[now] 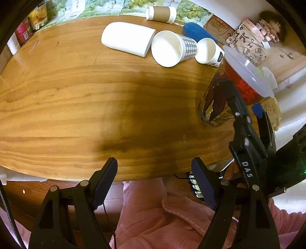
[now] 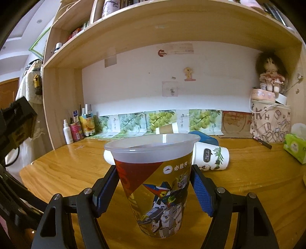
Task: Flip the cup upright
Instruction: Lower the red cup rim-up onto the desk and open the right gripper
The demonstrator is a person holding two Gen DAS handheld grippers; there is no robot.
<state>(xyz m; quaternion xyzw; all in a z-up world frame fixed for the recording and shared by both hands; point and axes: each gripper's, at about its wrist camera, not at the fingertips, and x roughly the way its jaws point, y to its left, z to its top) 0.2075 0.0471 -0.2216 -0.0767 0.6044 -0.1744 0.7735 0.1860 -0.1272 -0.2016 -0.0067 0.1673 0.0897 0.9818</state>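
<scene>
A printed plastic cup [image 2: 158, 187] with a red and gold robot picture stands upright on the wooden table [image 2: 258, 172], mouth up. My right gripper [image 2: 153, 182] has its blue pads on both sides of the cup and is shut on it. In the left wrist view the same cup [image 1: 227, 90] stands at the table's right with the right gripper's finger [image 1: 239, 111] against it. My left gripper [image 1: 155, 174] is open and empty at the table's near edge.
Several other cups lie on their sides at the back: a white one [image 1: 128, 38], a checked one [image 1: 174, 47], a small printed one [image 1: 208, 51], a blue one [image 1: 197, 30], a brown-banded one [image 1: 160, 13]. A tissue pack [image 2: 295, 148] sits at the right.
</scene>
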